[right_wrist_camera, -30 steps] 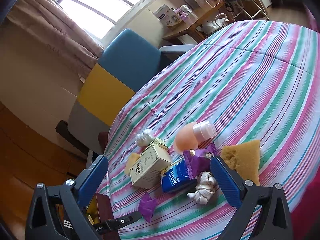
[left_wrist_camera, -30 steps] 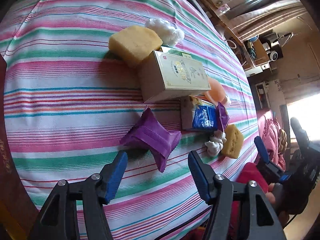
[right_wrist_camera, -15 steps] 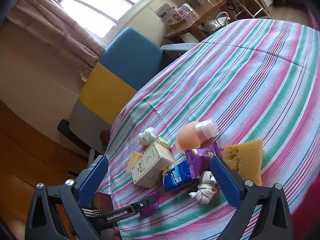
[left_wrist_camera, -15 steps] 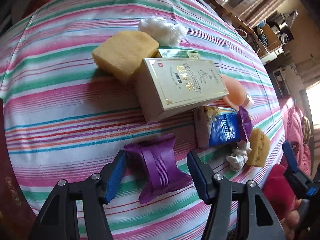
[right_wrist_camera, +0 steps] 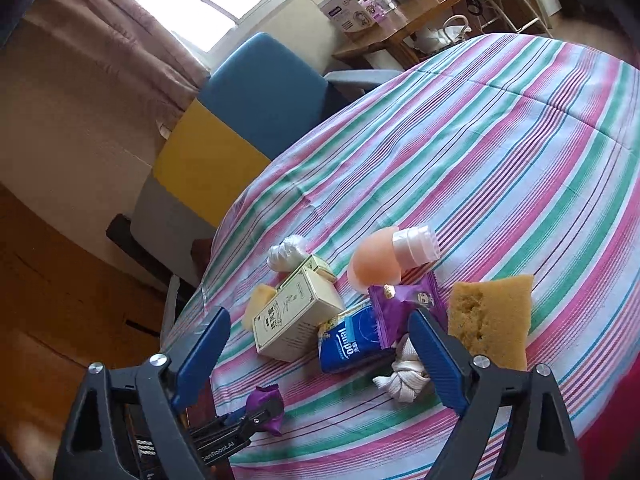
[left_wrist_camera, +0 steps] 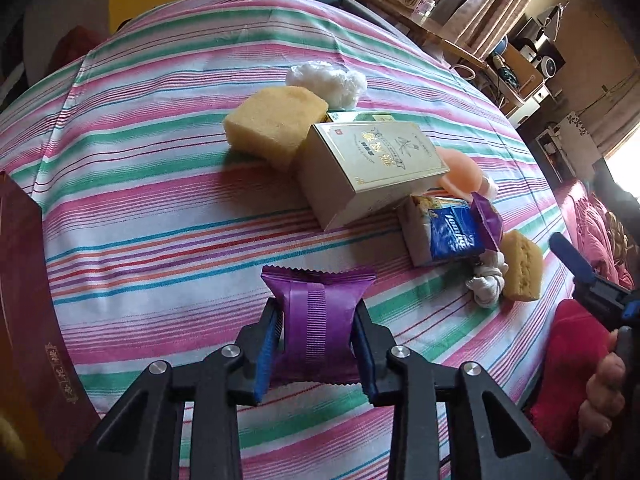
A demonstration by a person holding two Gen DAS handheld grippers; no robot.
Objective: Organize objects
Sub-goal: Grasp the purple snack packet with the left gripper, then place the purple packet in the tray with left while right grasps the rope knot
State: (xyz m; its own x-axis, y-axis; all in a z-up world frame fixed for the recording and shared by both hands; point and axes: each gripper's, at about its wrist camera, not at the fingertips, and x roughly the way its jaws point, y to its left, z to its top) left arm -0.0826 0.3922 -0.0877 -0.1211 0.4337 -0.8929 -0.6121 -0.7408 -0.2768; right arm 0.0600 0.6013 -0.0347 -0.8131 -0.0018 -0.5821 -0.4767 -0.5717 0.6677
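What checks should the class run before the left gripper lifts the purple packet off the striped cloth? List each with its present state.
1. Left gripper shut on the purple packet, one of the fingers on each side after just closing: ok.
2. Packet centred between them, not pinched by a corner: ok.
3. Packet apart from the cream box and the blue tissue pack: ok.
4. Right gripper open, holding nothing, off to the side: ok.
5. Grip firm enough for the lift: cannot tell.
6. Where the packet should go: cannot tell; a dark red box sits at the left edge.
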